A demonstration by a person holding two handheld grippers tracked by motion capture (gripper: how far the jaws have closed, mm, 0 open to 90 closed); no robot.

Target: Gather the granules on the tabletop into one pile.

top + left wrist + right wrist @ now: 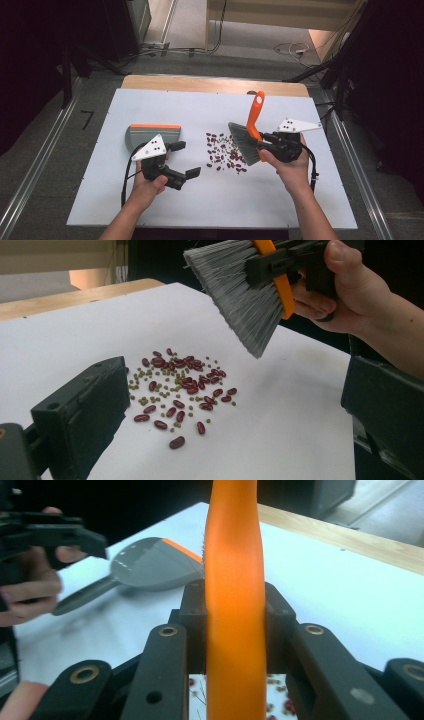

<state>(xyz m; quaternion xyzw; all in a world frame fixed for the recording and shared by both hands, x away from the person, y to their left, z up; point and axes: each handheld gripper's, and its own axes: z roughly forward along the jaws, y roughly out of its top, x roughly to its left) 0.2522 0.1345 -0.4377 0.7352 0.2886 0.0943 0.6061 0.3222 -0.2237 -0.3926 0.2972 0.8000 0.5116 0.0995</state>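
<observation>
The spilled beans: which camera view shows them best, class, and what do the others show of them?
The left gripper view: the beans lie close, red ones and small green ones distinct. The high view shows the whole patch beside the brush, but tiny. The right gripper view catches a few under its tool.

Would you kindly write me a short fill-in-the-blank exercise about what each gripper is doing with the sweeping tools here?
1. The right gripper is shut on the orange handle of the ____.
2. The left gripper is ____ and holds nothing.
3. The dustpan lies on the table to the ____ of the beans in the high view.

Missing words: brush; open; left
</observation>
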